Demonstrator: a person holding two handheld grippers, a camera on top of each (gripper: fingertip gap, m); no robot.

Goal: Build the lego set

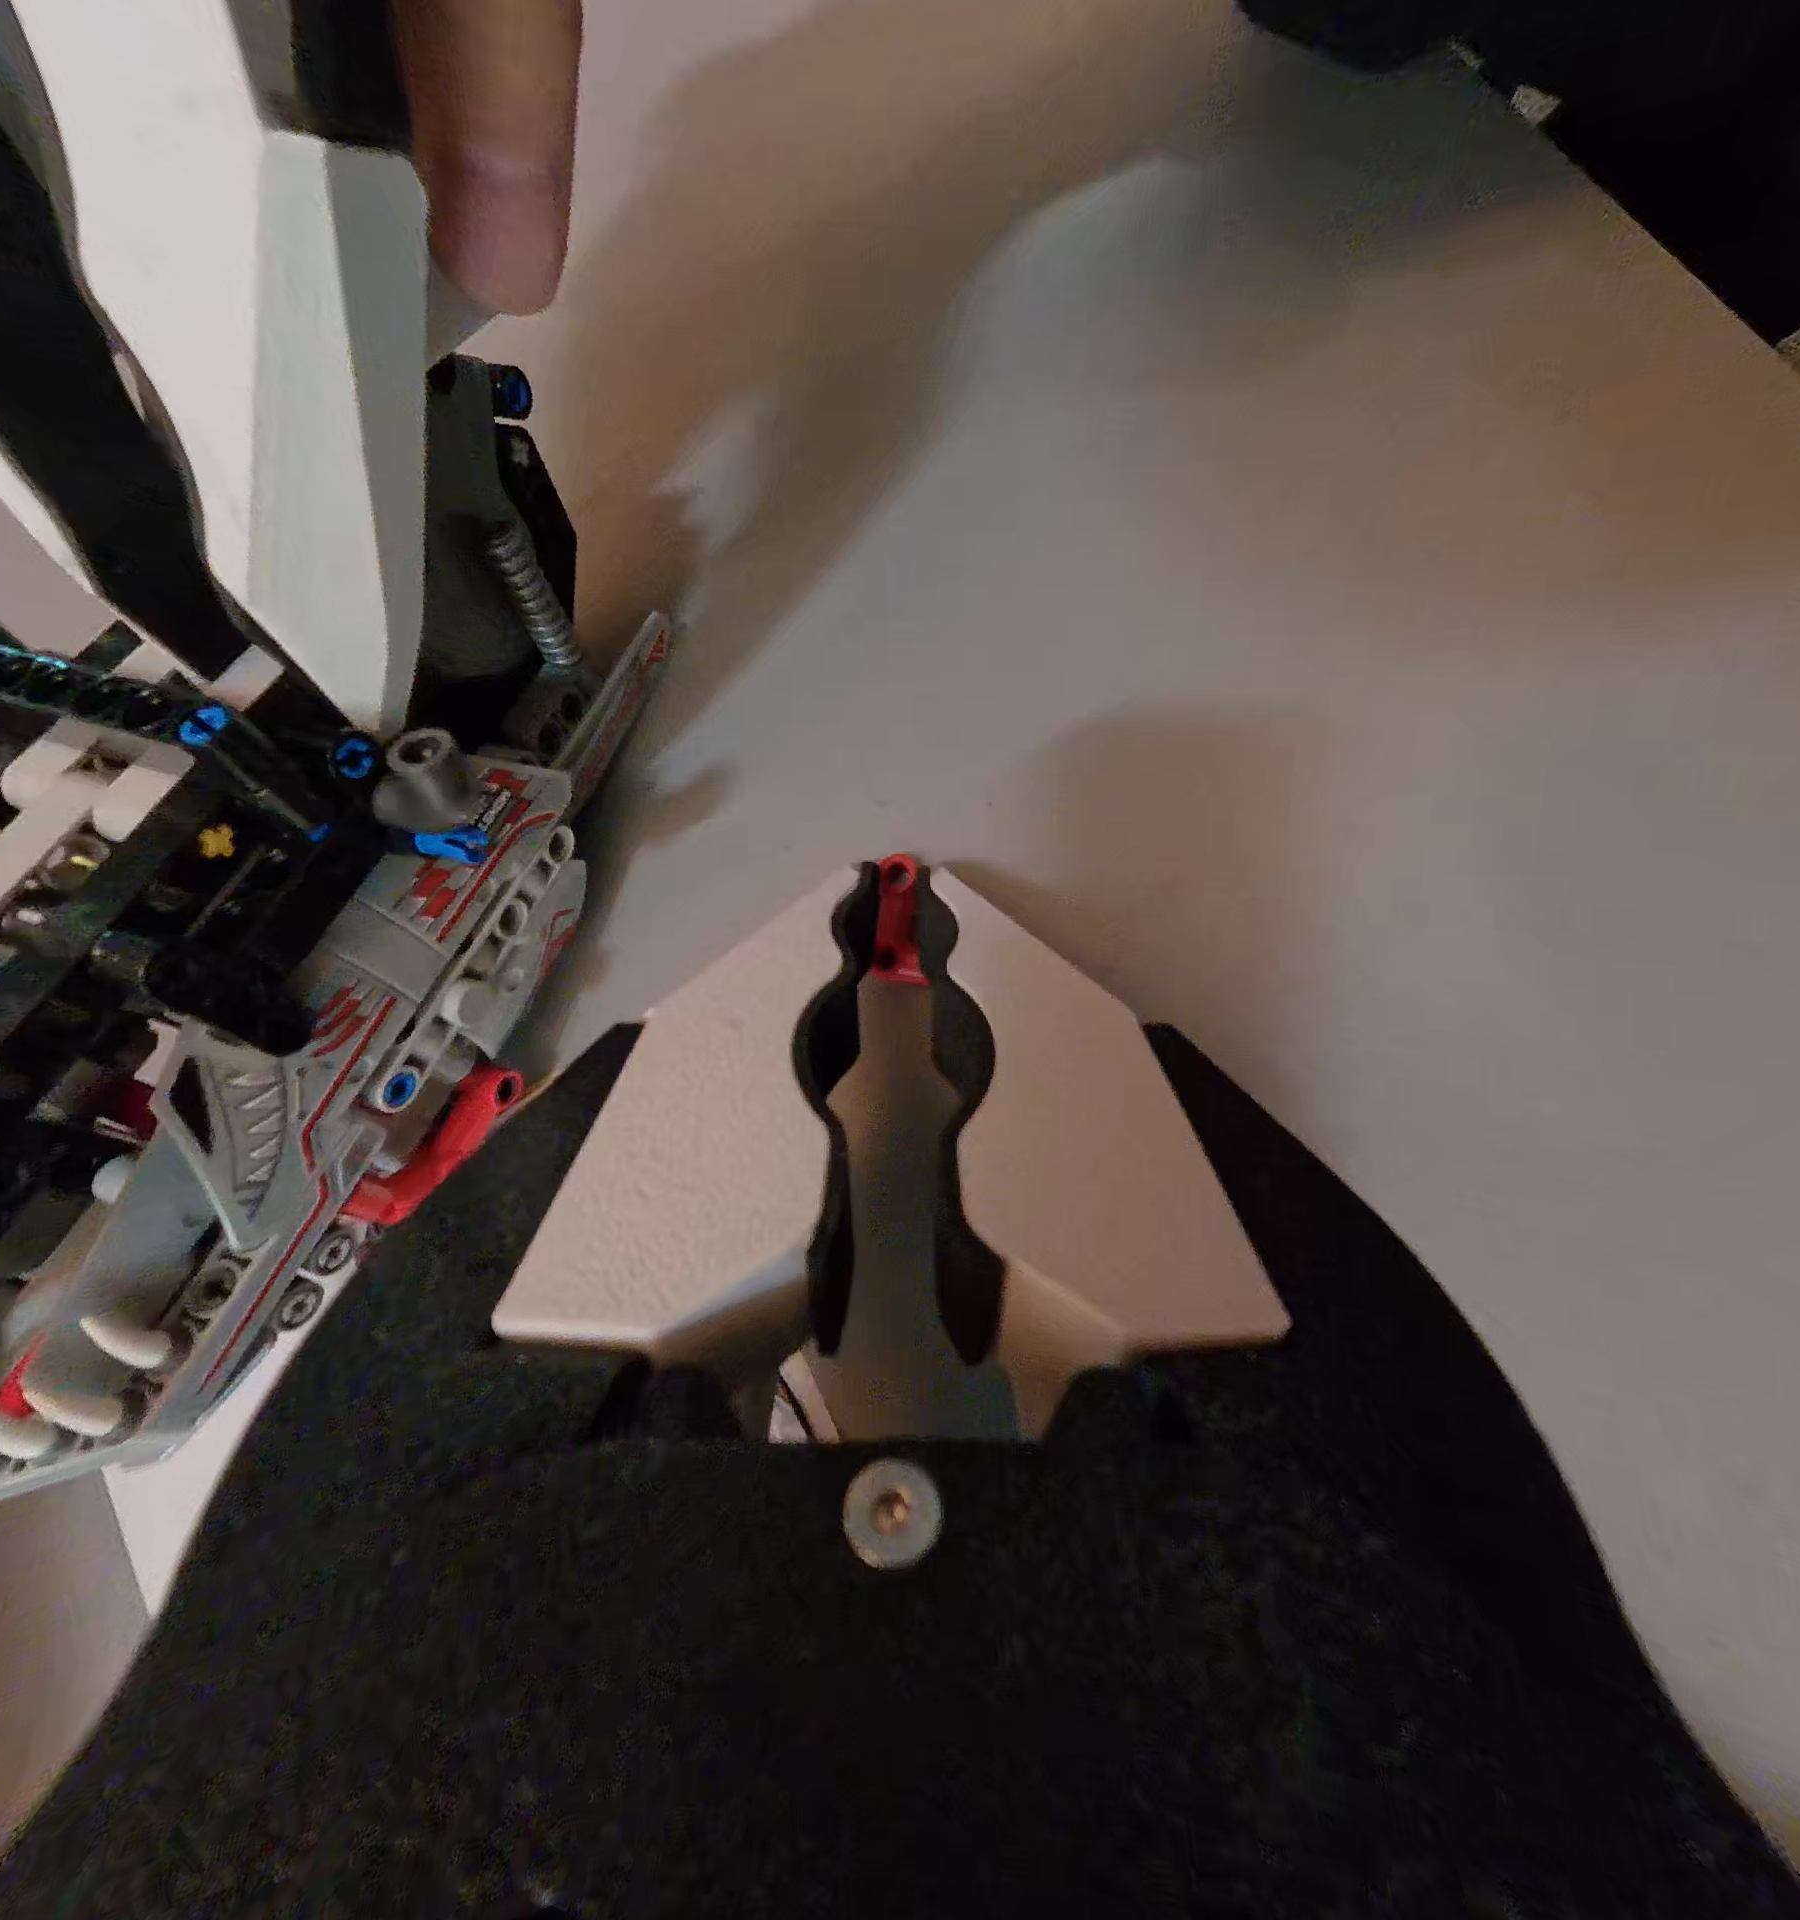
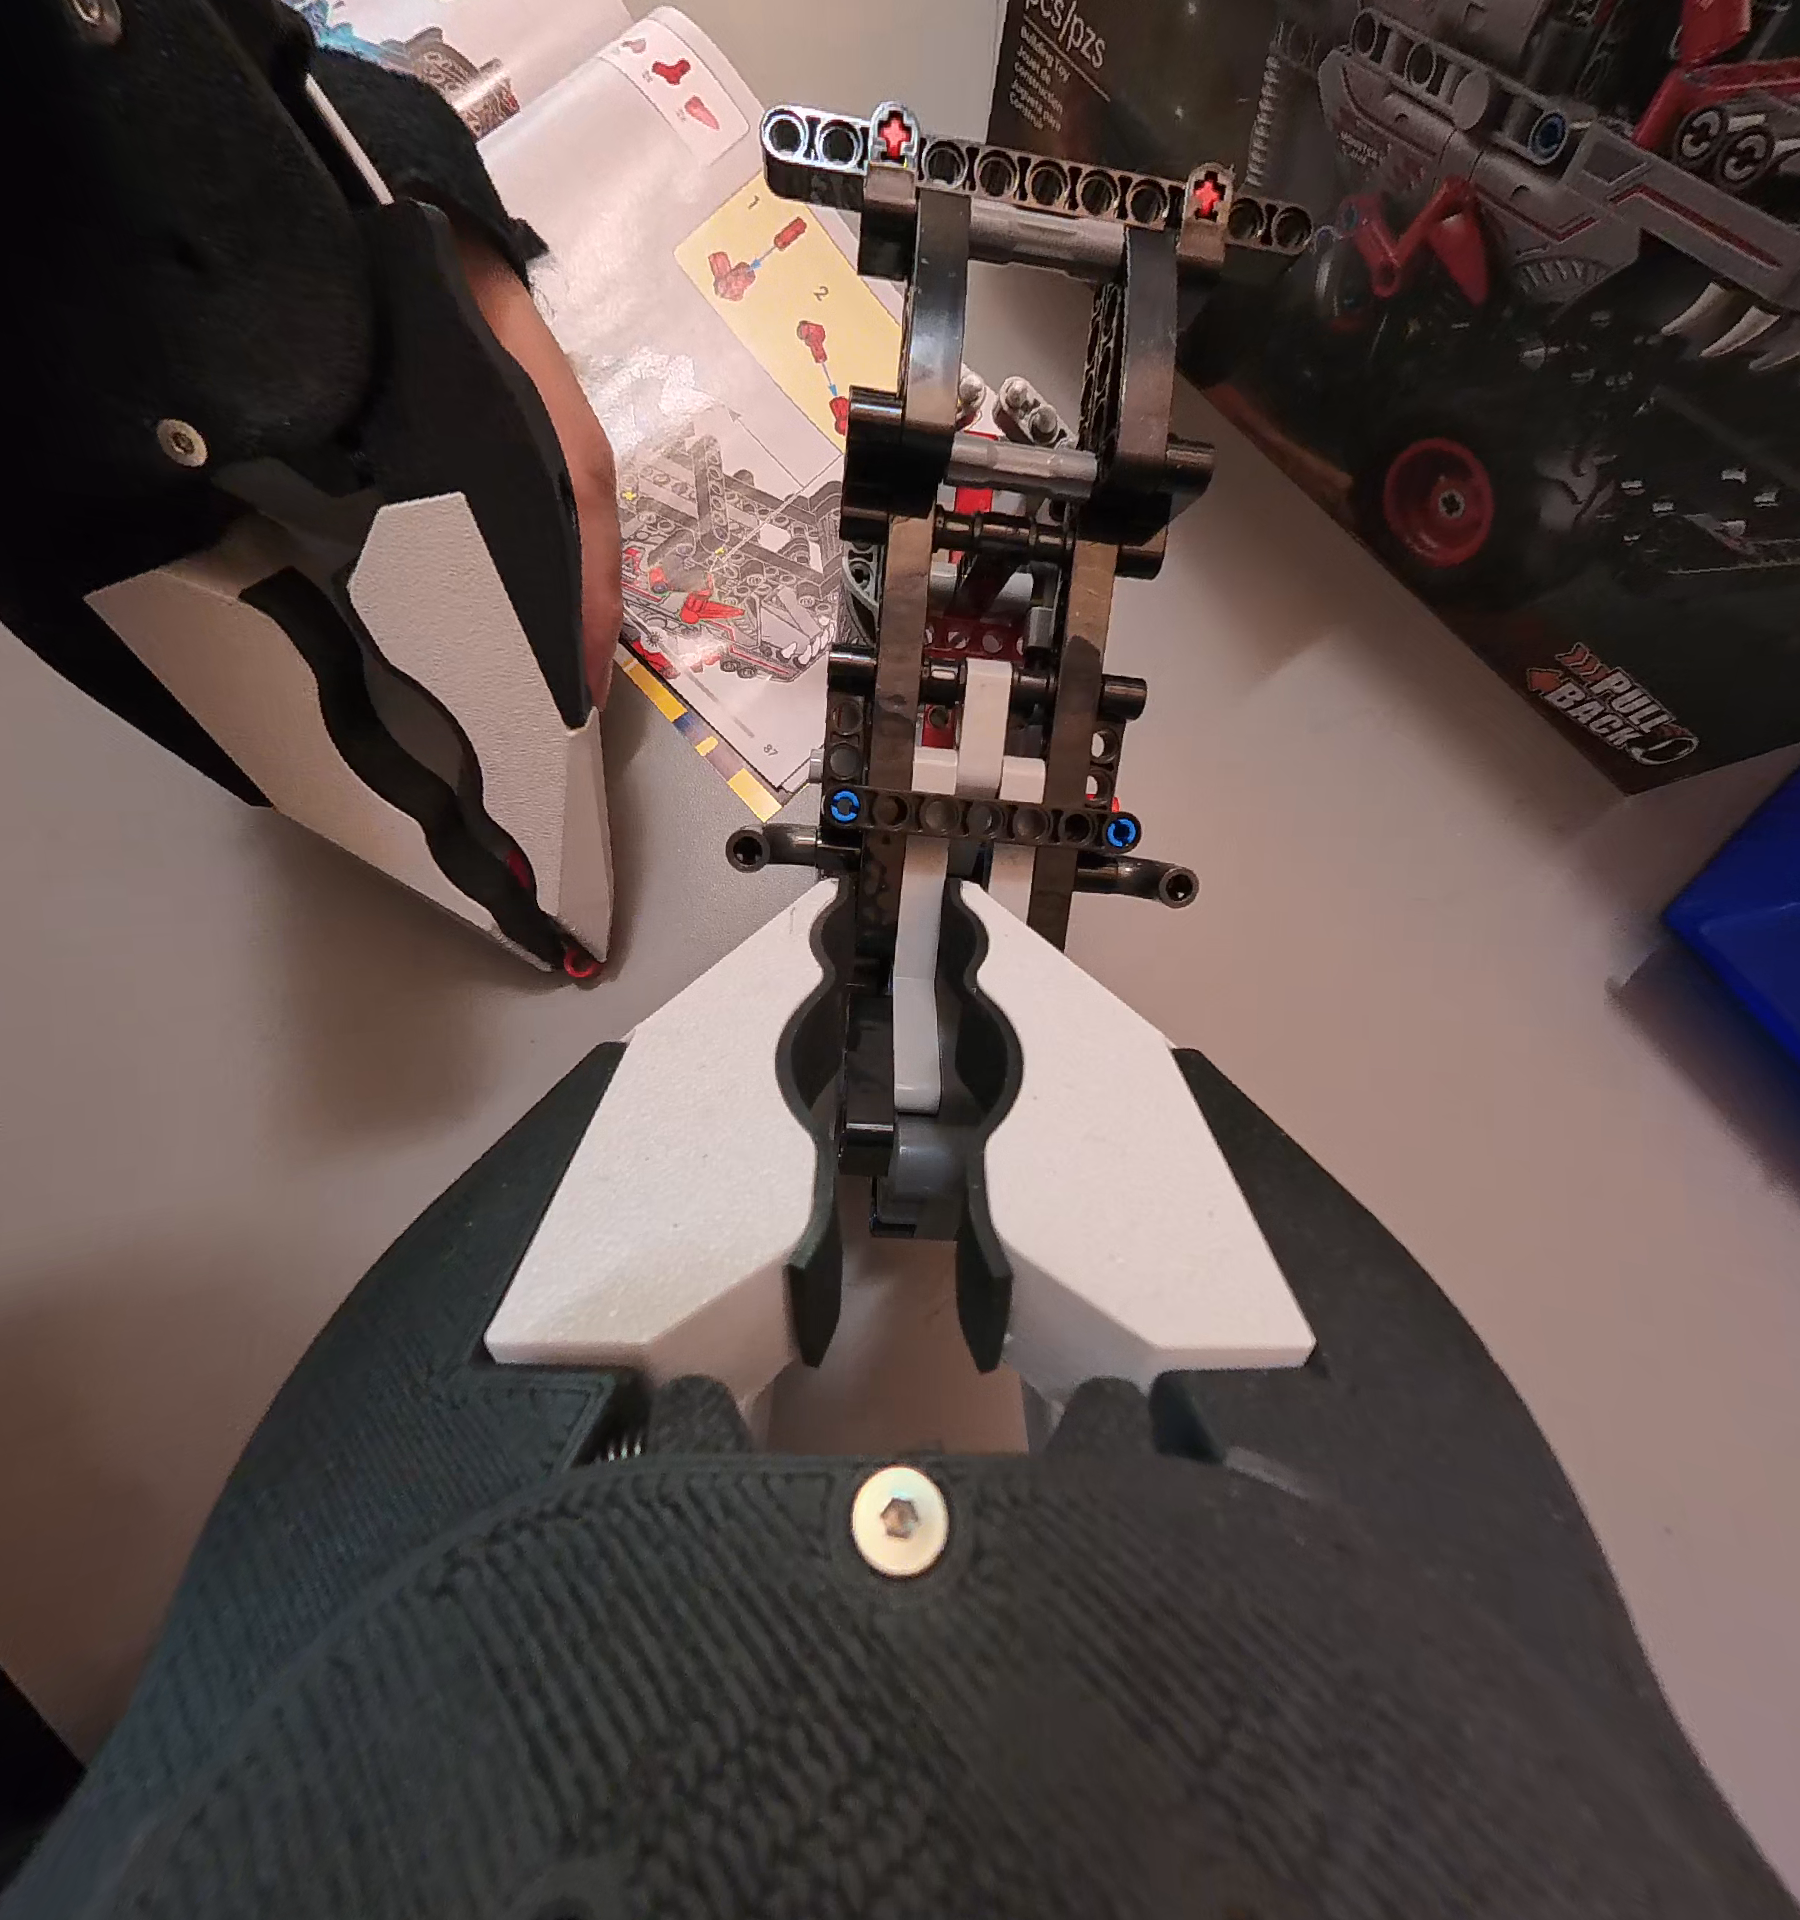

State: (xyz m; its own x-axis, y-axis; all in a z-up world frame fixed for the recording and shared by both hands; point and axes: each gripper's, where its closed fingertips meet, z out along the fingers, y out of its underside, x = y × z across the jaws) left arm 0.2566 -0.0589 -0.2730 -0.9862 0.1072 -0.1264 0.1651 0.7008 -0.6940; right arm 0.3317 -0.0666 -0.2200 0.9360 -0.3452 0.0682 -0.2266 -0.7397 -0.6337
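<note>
Tongs point(image 1: 898, 883) pinching red piece point(image 1: 896, 925).

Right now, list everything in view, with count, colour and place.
Lego model: one, black, grey, red and white, over the table centre, clamped at its near end.
Small red piece: one, red, pinched at the tips of the left claw.
Instruction booklet: one, open, white with yellow panels, behind the model.
Set box: one, dark with a red and grey truck picture, far right.
Bin: one, blue, right edge.
Table: one, off-white, under everything.
Left claw: one, white and black, shut on the red piece.
Right claw: one, white and black, shut on the model.
Person's finger: one, on the right claw's body.
</note>
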